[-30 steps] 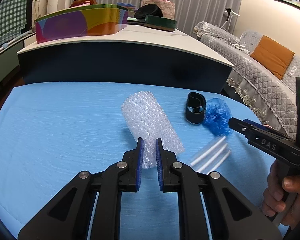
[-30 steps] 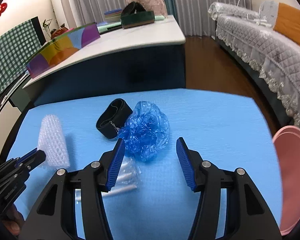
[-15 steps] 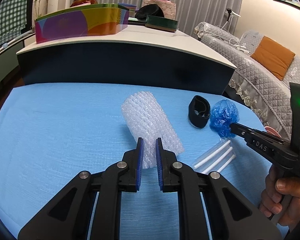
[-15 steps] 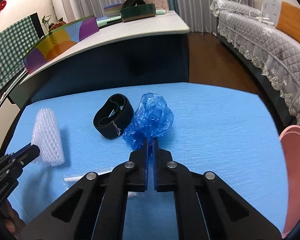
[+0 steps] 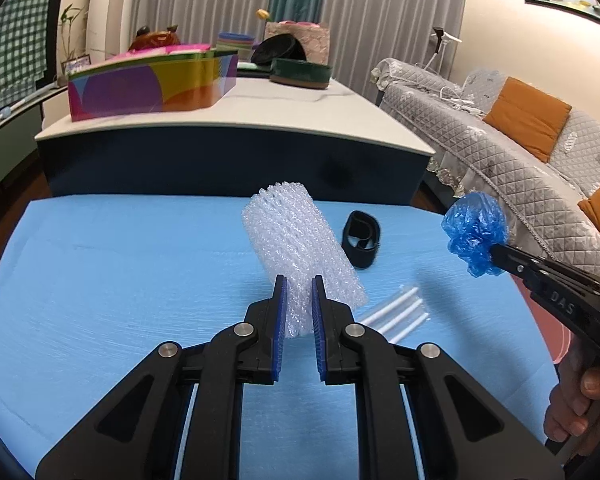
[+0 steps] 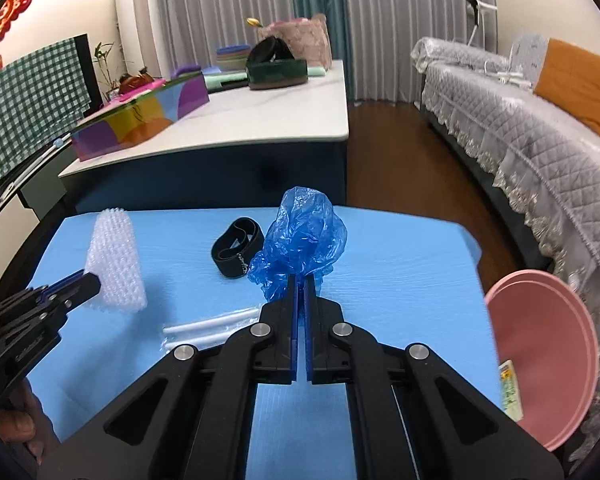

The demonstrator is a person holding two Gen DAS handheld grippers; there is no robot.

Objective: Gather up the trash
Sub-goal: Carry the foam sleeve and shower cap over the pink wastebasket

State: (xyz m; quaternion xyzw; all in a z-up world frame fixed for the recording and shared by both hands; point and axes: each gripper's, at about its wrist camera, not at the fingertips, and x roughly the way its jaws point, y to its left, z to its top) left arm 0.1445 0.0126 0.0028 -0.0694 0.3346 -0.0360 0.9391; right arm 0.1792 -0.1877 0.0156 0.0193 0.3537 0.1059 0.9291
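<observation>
blue plastic bag (image 6: 300,240) now lifted off table

On the mat (image 6: 400,280) before you: bubble wrap (image 5: 300,248) at left, gripped at its near end by your left gripper (image 5: 299,300); strap (image 6: 236,252) right of it, farther back; straws (image 6: 208,328) nearer you, between the wrap and your right gripper (image 6: 300,292). That gripper holds the bag (image 6: 300,236) off the mat, right of the strap. Basin (image 6: 544,368) past the mat's right edge; counter (image 6: 260,128) behind the mat; sofa (image 6: 520,128) at far right.
</observation>
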